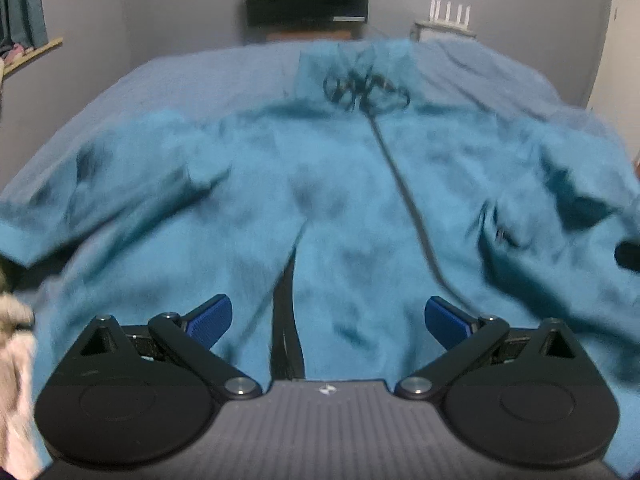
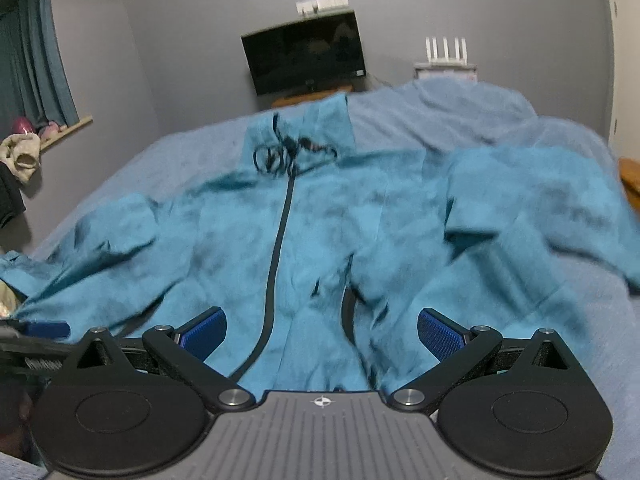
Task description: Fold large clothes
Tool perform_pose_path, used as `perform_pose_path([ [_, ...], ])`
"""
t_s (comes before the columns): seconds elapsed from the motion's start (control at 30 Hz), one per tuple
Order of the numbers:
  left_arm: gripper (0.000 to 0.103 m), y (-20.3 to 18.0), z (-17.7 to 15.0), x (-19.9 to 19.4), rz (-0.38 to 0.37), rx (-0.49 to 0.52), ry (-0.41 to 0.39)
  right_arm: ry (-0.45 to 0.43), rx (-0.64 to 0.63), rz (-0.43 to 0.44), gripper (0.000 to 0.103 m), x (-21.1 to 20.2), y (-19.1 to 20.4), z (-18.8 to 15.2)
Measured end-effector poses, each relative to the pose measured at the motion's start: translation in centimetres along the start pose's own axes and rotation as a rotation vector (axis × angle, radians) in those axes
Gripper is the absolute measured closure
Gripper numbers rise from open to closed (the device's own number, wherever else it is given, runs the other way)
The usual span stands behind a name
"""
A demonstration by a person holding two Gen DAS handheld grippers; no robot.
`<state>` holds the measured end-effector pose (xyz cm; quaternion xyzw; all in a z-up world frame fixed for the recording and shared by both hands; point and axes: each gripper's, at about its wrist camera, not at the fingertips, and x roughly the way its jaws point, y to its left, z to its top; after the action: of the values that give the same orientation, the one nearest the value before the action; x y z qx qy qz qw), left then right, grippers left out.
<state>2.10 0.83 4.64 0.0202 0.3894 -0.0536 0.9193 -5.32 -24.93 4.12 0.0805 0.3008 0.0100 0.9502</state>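
A teal zip jacket [image 1: 320,200] lies spread front-up on the bed [image 1: 180,80], collar toward 12 o'clock. The left gripper [image 1: 327,316] and right gripper [image 2: 322,328] hover over its hem at 6 o'clock, both spread wide, holding nothing.

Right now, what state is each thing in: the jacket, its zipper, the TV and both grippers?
Jacket: spread front-up on the bed, wrinkled, unfolded.
Zipper: closed.
TV: screen dark.
Left gripper: open, over the hem.
Right gripper: open, over the hem.
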Motion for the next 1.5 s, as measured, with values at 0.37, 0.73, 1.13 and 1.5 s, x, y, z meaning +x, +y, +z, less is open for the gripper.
perform_pose_path([
  [0.37, 0.0, 2.6, 10.3, 1.6, -0.078, -0.141, -0.112, -0.227, -0.004, -0.251, 0.0, -2.3, -5.8, 4.8],
  [0.73, 0.0, -0.1, 5.3, 13.1, 0.053, 0.079, 0.044, -0.211, 0.326, -0.305, 0.0, -1.5, -19.5, 3.9],
  [1.13, 0.0, 4.9, 3.0, 15.5, -0.061, -0.159, 0.15, -0.189, 0.89, -0.258, 0.021, 4.6, -30.4, -0.7],
  [1.5, 0.0, 3.1, 3.9, 15.8, -0.033, -0.019, 0.065, -0.246, 1.137, -0.268, 0.042, 7.7, -34.7, -2.7],
])
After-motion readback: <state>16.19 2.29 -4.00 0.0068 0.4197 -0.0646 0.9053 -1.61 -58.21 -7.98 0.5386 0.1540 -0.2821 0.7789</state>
